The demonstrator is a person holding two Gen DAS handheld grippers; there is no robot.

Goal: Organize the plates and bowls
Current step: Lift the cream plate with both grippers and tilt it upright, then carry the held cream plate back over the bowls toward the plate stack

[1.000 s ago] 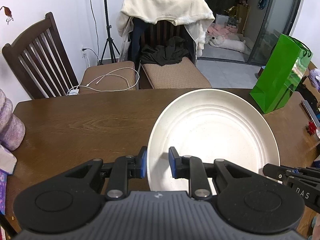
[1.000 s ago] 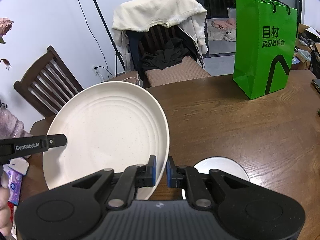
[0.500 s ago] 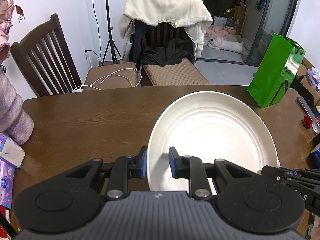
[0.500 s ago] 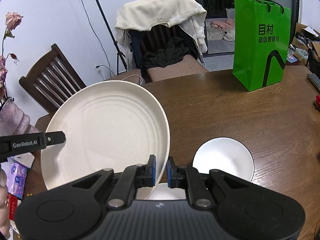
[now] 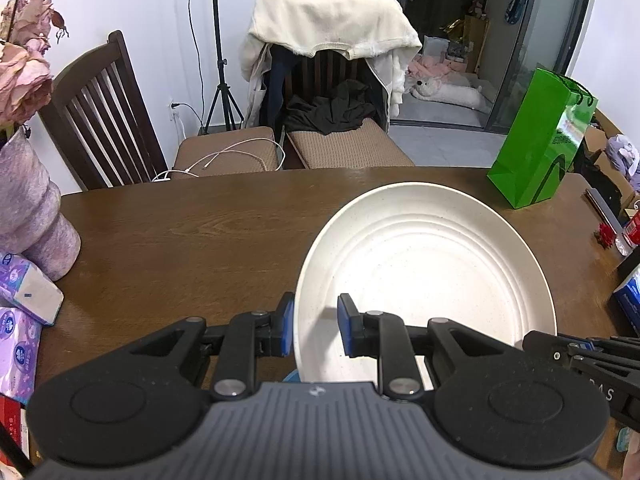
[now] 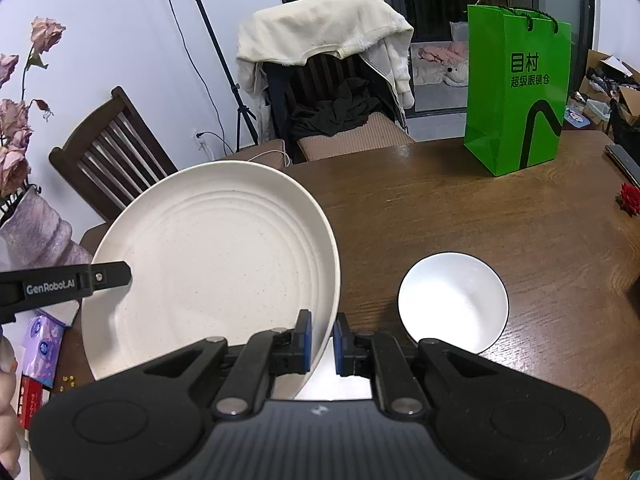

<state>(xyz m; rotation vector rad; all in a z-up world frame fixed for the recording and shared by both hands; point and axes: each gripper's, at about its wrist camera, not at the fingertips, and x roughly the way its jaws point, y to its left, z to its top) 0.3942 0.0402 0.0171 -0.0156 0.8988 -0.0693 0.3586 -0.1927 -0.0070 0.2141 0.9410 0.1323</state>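
A large cream ridged plate (image 5: 432, 272) hangs tilted above the brown wooden table (image 5: 180, 240), carried by both grippers. My left gripper (image 5: 316, 328) is shut on its near left rim, blue pads on either side of the edge. In the right wrist view the same plate (image 6: 216, 264) fills the left half, and my right gripper (image 6: 322, 340) is shut on its right rim. A white bowl (image 6: 454, 304) with a dark edge stands upright on the table just right of that gripper. Something white lies under the right gripper, mostly hidden.
A green paper bag (image 6: 516, 92) stands at the table's far right. A purple vase of dried flowers (image 5: 32, 208) and tissue packs (image 5: 24, 292) crowd the left edge. Two chairs (image 5: 332, 80) stand behind the table, one draped with clothes. A blue box (image 5: 630, 296) sits at the right edge.
Both grippers have drawn back toward the near side with the plate held between them. The white bowl has come fully into the right wrist view; the vase and tissue packs now show on the left.
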